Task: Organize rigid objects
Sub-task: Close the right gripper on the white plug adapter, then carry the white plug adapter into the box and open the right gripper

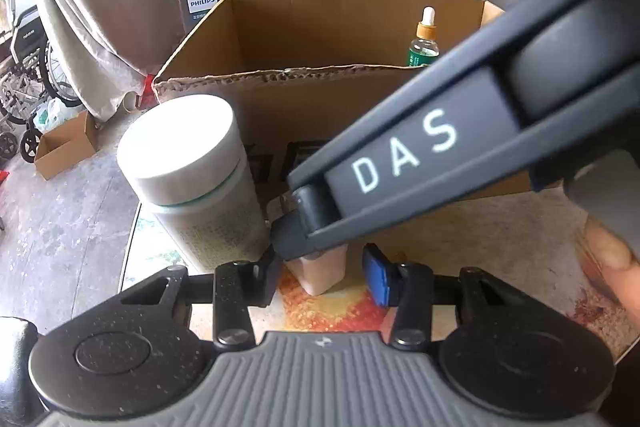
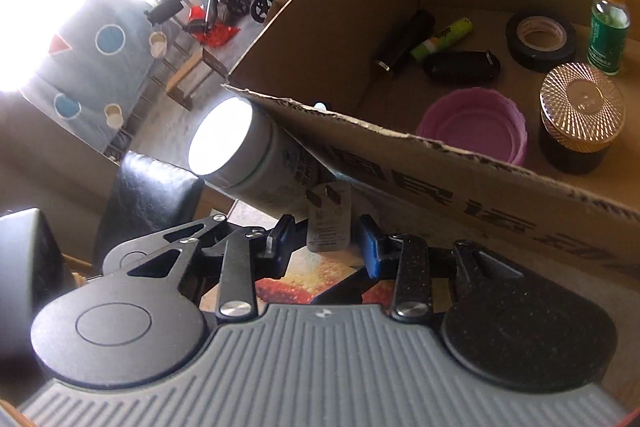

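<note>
You are working on the pick-up step: the white plug adapter (image 2: 329, 223) is standing on the desk (image 1: 480, 247), just short of the cardboard box (image 1: 320, 99), and both tools are crowding it. Your left claw (image 1: 322, 274) is straddling it with jaws apart, a gap showing at the blue pad. Your right claw (image 2: 326, 243) is angling down over it from the right; I cannot tell whether it is pinching yet. The white-capped bottle (image 1: 192, 179) is sitting just left of both claws. Next, I judge, one claw should clamp, lift and clear the box wall.
</note>
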A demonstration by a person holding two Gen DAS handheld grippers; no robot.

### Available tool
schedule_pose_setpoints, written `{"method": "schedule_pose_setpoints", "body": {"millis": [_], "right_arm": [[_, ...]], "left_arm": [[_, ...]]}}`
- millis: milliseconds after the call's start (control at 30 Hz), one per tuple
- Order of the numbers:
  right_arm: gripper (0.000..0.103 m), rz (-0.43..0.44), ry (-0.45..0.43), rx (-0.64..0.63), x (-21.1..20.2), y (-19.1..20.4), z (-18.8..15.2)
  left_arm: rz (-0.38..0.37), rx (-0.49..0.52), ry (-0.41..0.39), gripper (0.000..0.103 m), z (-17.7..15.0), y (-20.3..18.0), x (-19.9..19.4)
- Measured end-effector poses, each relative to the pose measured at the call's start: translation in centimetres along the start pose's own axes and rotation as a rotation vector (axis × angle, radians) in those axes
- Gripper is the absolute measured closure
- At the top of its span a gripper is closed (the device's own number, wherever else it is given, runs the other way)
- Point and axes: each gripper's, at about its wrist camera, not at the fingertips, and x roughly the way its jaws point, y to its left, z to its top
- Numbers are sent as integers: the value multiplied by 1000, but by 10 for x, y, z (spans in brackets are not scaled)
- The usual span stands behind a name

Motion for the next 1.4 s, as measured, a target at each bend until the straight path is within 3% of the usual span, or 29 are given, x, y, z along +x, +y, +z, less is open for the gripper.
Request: {"method": "schedule_pose_setpoints", "body": {"millis": [267,700,1400], "right_arm": [[69,-8,-1,15,8,-9,4],[70,-39,9,29,-9,-13,-6],[70,-28,-139,-55,-104,17,-21]], "left_arm": [[19,-13,-2,67,2,0,7],[-34,-18,2,67,3,-5,-2],[-18,20,-160,67,22,-38,-77]]}}
